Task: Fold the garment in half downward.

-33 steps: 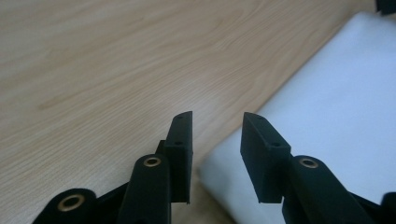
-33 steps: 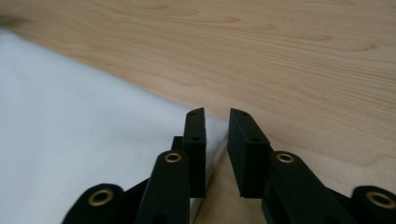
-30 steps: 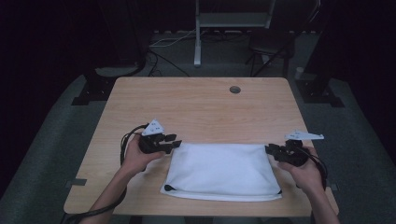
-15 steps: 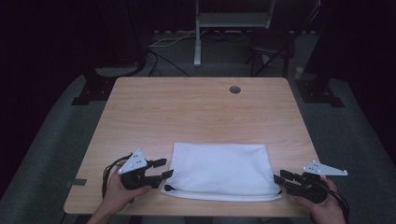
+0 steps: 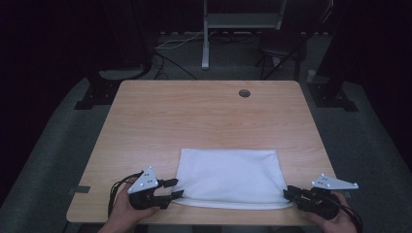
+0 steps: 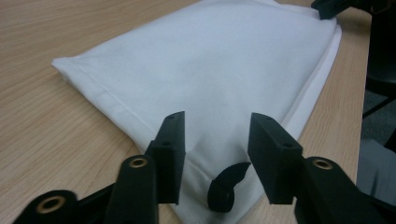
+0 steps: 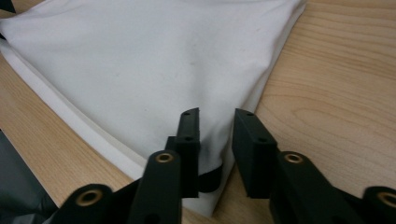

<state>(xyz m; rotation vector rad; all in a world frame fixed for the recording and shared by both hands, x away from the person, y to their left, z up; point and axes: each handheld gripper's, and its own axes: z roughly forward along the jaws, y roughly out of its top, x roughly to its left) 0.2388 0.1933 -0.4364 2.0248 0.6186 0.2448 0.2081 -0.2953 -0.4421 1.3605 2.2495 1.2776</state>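
While both grippers sat at the near corners, the scene read thus:
Cloth (image 5: 228, 177): white, folded flat, black corner loops, at table's (image 5: 194, 121) six o'clock.
Left gripper (image 5: 171, 188): jaws spread, just closing, straddling the seven-o'clock corner.
Right gripper (image 5: 290, 194): the same, at five.
Room: bare wood toward twelve.

Both tools (image 5: 171, 189) (image 5: 290, 194) moved to cloth's (image 5: 228, 177) near corners, jaws closing.

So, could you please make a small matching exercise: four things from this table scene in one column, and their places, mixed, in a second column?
Things:
1. white cloth
2. left gripper
3. right gripper
4. round hole

Places:
A. at the cloth's near right corner
B. in the table's far part
C. flat on the table's near half
D. at the cloth's near left corner

Pairs: 1-C, 2-D, 3-A, 4-B
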